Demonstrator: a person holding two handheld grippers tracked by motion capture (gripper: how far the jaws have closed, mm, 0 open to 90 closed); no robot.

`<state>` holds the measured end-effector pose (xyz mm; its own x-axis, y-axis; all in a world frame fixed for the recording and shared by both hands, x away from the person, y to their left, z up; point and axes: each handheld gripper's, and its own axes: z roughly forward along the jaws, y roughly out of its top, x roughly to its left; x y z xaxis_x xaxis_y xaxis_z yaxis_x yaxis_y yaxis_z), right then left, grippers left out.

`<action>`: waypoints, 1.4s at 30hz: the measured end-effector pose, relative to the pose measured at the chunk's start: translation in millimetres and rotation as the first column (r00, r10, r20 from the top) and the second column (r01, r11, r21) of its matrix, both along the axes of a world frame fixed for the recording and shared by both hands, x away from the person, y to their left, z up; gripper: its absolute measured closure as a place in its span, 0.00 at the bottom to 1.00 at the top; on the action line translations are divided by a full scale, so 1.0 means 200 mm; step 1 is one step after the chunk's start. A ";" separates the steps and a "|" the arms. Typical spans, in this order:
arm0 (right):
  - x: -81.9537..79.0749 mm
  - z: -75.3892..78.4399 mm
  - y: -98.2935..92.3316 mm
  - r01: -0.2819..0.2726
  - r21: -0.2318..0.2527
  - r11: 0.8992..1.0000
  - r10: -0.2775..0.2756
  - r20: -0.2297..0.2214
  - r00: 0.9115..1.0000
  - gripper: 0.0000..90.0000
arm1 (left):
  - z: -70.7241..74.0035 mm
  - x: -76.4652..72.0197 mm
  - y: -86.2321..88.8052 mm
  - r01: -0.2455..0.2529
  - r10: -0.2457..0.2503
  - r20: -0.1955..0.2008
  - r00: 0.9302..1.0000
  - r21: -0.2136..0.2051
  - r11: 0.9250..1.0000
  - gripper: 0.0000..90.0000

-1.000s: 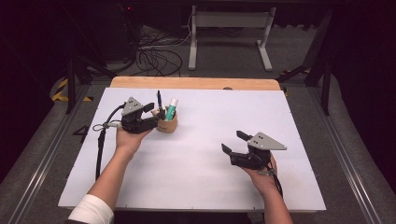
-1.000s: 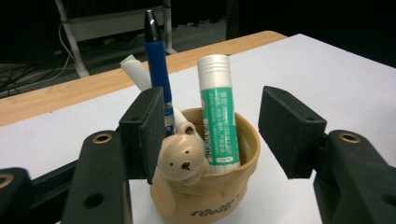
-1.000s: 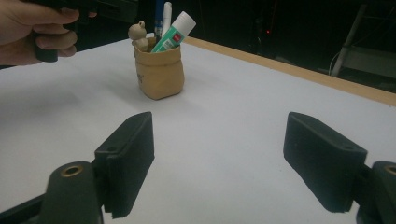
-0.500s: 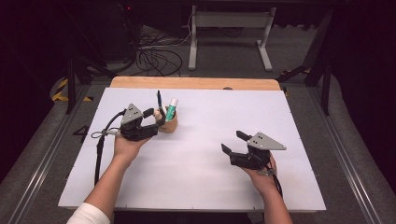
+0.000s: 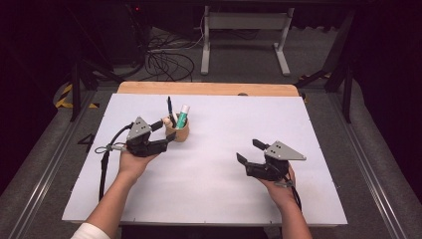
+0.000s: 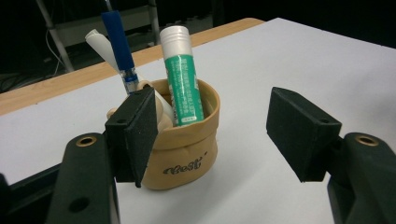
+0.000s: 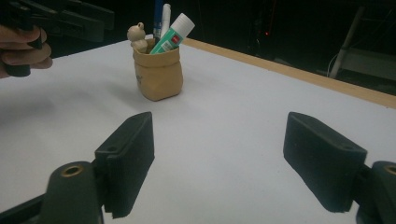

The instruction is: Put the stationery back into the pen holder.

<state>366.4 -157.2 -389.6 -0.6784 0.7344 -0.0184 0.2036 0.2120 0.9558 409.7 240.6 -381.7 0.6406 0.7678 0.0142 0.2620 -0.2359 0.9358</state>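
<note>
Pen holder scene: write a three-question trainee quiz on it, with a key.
1. True or false: the green glue stick stands inside the tan pen holder.
2. Which gripper is nearer the pen holder? A) left gripper B) right gripper
3. Fill in: in the right gripper view, a small ____ figure peeks over the holder's rim.

Key
1. True; it stands there beside a blue pen.
2. A. Its jaws have just been opening, and the holder sits just beyond them, with neither pad pressing on it.
3. Bear-like, as far as the view tells.
</note>
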 end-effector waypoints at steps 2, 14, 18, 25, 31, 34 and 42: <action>0.00 0.00 0.00 0.001 0.001 1.000 -0.001 0.002 1.000 0.28 | 0.00 -0.01 0.01 0.007 -0.007 0.003 1.000 -0.001 1.000 0.37; 0.00 0.00 -0.01 0.006 0.006 1.000 -0.006 0.010 1.000 0.28 | -0.01 -0.08 0.06 0.008 -0.008 0.001 1.000 -0.028 1.000 0.36; 0.00 0.01 -0.01 0.010 0.005 1.000 -0.010 0.011 1.000 0.28 | 0.00 -0.10 0.06 0.013 -0.013 0.004 1.000 -0.034 0.999 0.35; 0.00 0.01 -0.02 0.007 0.009 1.000 -0.007 0.020 1.000 0.28 | 0.02 -0.13 0.07 0.031 -0.030 0.017 0.999 -0.036 0.999 0.34; -0.01 0.02 -0.03 0.011 0.015 1.000 -0.012 0.023 1.000 0.28 | 0.01 -0.16 0.07 0.041 -0.040 0.012 0.999 -0.037 0.998 0.33; 0.00 0.02 -0.04 0.013 0.015 1.000 -0.013 0.023 1.000 0.28 | 0.01 -0.17 0.07 0.042 -0.042 0.015 0.999 -0.033 0.999 0.33; 0.00 0.02 -0.05 0.018 0.016 1.000 -0.018 0.024 1.000 0.28 | 0.01 -0.21 0.10 0.042 -0.041 0.013 0.999 -0.048 0.998 0.33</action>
